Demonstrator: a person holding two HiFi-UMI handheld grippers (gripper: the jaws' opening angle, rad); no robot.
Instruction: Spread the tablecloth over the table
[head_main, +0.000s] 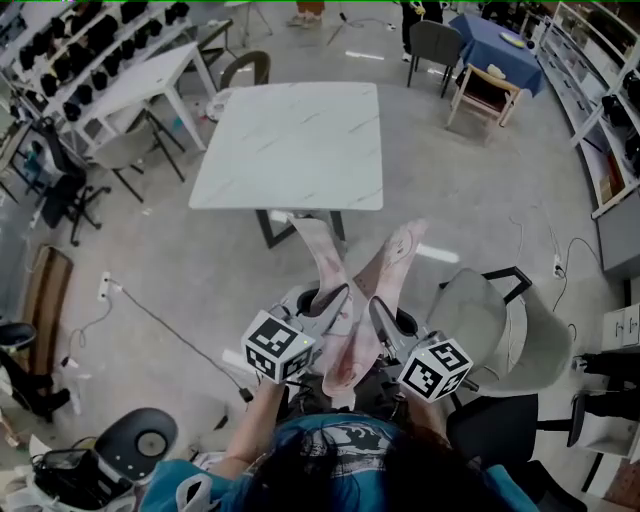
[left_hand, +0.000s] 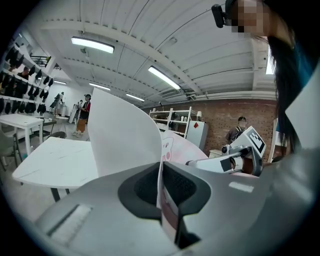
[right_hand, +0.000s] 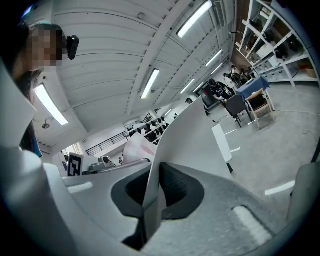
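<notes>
- The white, marble-patterned table (head_main: 290, 150) stands ahead of me.
- The tablecloth (head_main: 352, 345), pale with pink print, hangs bunched between my grippers, near the table's front edge and not on it.
- My left gripper (head_main: 338, 296) is clamped on one cloth edge.
- My right gripper (head_main: 378, 305), just beside it, pinches another edge.

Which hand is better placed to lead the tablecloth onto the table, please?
Probably left: the left gripper and right gripper both clamp the tablecloth, but the table lies ahead, leftward.

Bright ceiling strip lights, heavy fisheye distortion.
</notes>
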